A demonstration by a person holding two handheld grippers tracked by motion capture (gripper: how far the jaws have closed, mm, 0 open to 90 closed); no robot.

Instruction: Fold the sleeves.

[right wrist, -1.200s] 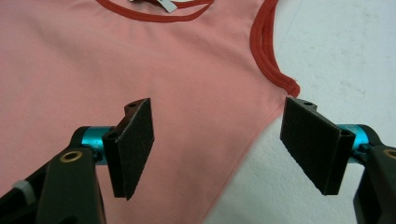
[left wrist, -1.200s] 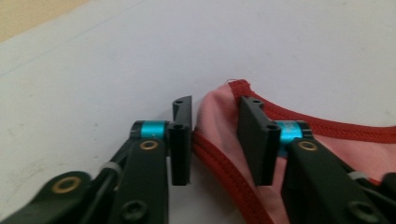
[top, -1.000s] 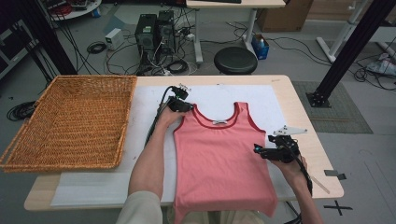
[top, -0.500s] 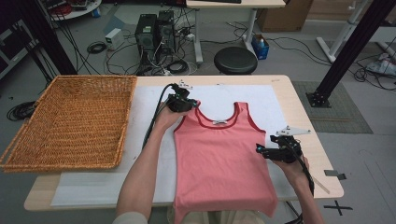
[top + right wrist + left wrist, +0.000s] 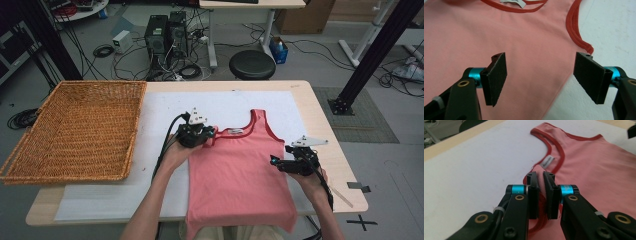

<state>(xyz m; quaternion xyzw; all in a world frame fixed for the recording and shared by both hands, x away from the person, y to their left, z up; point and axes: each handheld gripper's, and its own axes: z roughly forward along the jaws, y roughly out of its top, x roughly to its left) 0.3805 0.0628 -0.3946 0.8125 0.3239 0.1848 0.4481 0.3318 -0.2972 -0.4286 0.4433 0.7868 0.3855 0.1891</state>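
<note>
tank top: a coral-pink tank top (image 5: 239, 175) with red trim lies flat on the white sheet (image 5: 150, 195), neck end away from the person, hem hanging over the table's near edge.
left gripper: the left gripper (image 5: 541, 195) has its jaws pressed together on a fold of the tank top's left shoulder strap; pink cloth shows pinched between the pads, just beside the neckline label (image 5: 547, 161).
left gripper from above: in the high view it (image 5: 210, 134) sits at the tank top's upper-left corner, with that strap bunched at the jaws.
right gripper: the right gripper (image 5: 544, 80) has its jaws spread wide and grips nothing; its left pad hangs over the pink cloth, its right pad over the sheet just past the tank top's side edge.
right gripper from above: it (image 5: 274, 161) is at the tank top's right side edge, below the armhole.
basket: a wicker basket (image 5: 65, 131) stands well to the left of the tank top, off the cloth.
table: the wooden table (image 5: 320, 130) shows bare to the right of the tank top.
</note>
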